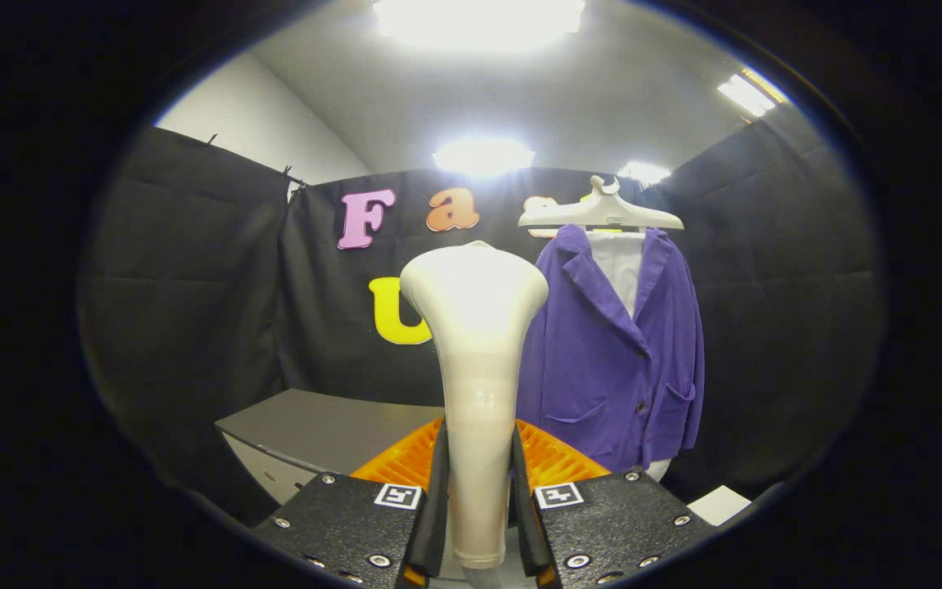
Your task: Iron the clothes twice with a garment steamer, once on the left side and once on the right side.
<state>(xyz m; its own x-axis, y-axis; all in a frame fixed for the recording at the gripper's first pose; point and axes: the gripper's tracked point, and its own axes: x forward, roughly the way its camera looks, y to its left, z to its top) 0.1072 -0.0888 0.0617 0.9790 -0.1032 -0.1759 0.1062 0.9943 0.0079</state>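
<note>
The steamer stands upright at lower centre, its handle pinched between the gripper jaws. Right of it and farther back, a jacket hangs on a hanger against the booth wall. A tabletop lies lower left, behind the jaws.

Claw pointing toward 12 o'clock, both fingers closed against the upright handle of the garment steamer.
</note>
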